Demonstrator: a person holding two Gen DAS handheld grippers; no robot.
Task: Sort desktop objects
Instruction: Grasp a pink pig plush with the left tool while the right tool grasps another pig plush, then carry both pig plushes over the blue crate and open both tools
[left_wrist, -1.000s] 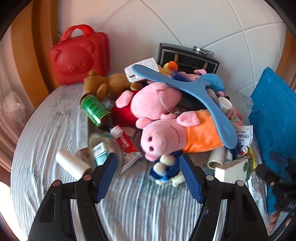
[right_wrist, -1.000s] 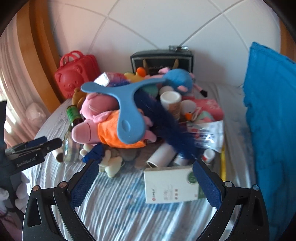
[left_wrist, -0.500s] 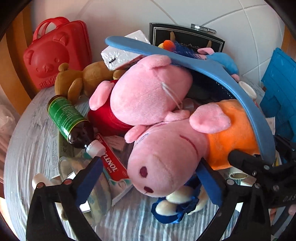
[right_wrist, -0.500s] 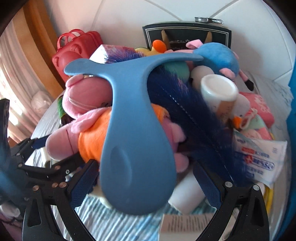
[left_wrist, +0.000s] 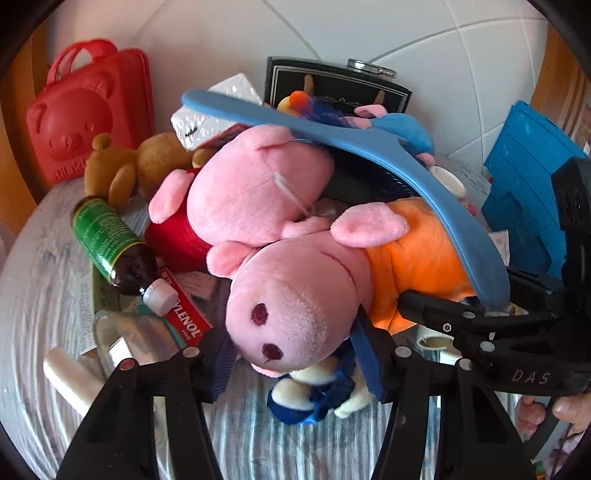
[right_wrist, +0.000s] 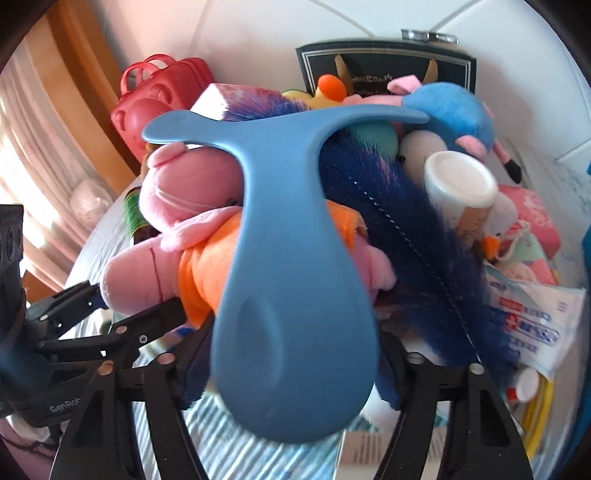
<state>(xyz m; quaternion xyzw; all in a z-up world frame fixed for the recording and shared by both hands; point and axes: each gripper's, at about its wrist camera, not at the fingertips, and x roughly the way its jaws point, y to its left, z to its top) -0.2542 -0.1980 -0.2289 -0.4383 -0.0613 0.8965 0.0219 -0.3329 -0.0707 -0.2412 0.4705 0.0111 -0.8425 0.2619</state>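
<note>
A pink pig plush in an orange top (left_wrist: 306, 295) lies on top of the pile. My left gripper (left_wrist: 295, 358) has its jaws on either side of the pig's snout, touching it. A blue whale-shaped brush (right_wrist: 291, 258) with dark blue bristles lies over the pile. Its handle sits between the jaws of my right gripper (right_wrist: 291, 362), which close in on it. The right gripper also shows in the left wrist view (left_wrist: 461, 321), its fingers at the brush's end. A second pink pig plush in red (left_wrist: 251, 192) lies behind.
A red bear case (left_wrist: 85, 122) stands at the back left, a dark box (left_wrist: 332, 88) at the back, a blue bin (left_wrist: 528, 188) on the right. A brown teddy (left_wrist: 140, 166), green-labelled bottle (left_wrist: 110, 240), Tylenol box (left_wrist: 184, 321), white cup (right_wrist: 458, 184) and packets (right_wrist: 528, 325) crowd the striped cloth.
Both grippers moved forward into the pile. The left jaws narrowed around the orange pig's snout. The right jaws narrowed around the blue brush handle.
</note>
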